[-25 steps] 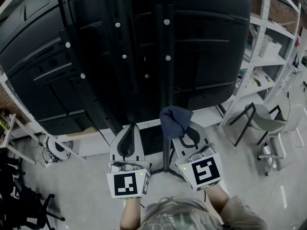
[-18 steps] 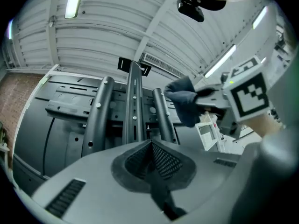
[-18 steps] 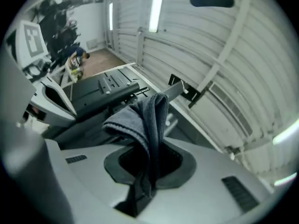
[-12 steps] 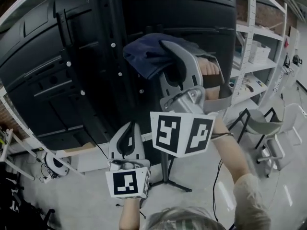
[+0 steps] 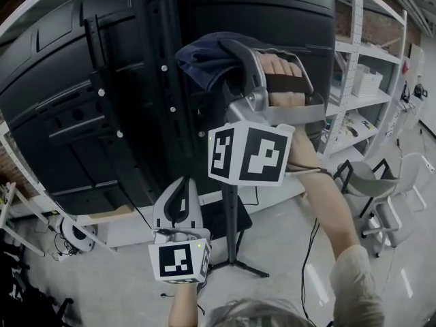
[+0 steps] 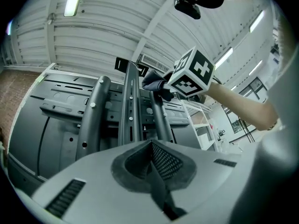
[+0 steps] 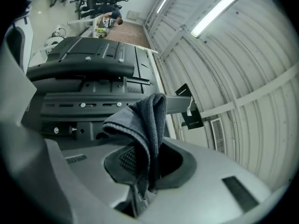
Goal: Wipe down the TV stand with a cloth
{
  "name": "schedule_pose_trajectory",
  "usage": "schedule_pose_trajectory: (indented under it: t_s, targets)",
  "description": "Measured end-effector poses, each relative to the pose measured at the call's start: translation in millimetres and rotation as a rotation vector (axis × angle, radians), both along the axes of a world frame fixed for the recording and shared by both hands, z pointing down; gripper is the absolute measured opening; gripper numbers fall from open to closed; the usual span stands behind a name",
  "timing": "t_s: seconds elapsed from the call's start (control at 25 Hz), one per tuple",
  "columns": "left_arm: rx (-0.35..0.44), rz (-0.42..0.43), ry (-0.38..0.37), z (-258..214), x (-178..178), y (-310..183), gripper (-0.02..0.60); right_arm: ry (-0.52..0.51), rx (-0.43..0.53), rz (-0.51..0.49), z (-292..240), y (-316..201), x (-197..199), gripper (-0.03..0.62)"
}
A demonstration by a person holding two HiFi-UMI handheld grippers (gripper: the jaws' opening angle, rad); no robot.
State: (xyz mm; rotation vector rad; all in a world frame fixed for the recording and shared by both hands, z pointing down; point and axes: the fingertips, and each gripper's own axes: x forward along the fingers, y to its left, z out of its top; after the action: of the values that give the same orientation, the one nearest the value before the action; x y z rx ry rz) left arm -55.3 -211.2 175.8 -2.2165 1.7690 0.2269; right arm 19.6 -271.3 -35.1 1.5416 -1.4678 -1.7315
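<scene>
The black TV stand's upright post (image 5: 153,94) runs up the back of a big black TV (image 5: 61,114). My right gripper (image 5: 235,63) is raised high and shut on a dark blue-grey cloth (image 5: 204,56), which is bunched against the upper part of the stand. In the right gripper view the cloth (image 7: 142,120) hangs folded out of the shut jaws, before the stand's cross bracket (image 7: 93,101). My left gripper (image 5: 178,201) hangs low near the stand's foot, shut with nothing in it. The left gripper view looks up the posts (image 6: 130,106) to the cloth (image 6: 152,81).
White metal shelving (image 5: 354,80) stands to the right of the TV. A grey chair (image 5: 371,179) sits on the floor at the right. The stand's legs (image 5: 235,261) spread on the floor. Cables and a round device (image 5: 75,230) lie at the left.
My right gripper has risen with the cloth from near the stand's foot up to the upper part of the post. The left gripper has barely moved.
</scene>
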Motion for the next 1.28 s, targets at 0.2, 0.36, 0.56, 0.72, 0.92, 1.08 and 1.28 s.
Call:
schedule_pose_trajectory:
  t_s: [0.2,0.36,0.56,0.72,0.92,1.08,1.28]
  targets:
    - [-0.008,-0.006,0.019,4,-7,-4,0.014,0.023,-0.024,0.009,7,-6,-2,0.057]
    - [-0.012,0.002,0.017,6,-5,-6,0.014,0.029,-0.053,0.009,16,-11,-3,0.057]
    - [-0.025,0.006,0.021,11,-4,-7,0.014,0.036,-0.094,0.006,31,-11,-1,0.057]
    - [-0.029,0.008,0.026,10,-6,-6,0.014,0.029,-0.106,0.014,40,-10,0,0.057]
    - [-0.043,0.007,0.025,14,-8,-4,0.014,0.017,-0.16,-0.009,51,-8,1,0.057]
    - [-0.053,0.002,0.024,18,-11,-2,0.014,0.026,-0.198,-0.012,67,-12,-1,0.057]
    - [-0.072,-0.002,0.019,24,-14,-1,0.014,0.021,-0.233,-0.019,85,-13,-1,0.057]
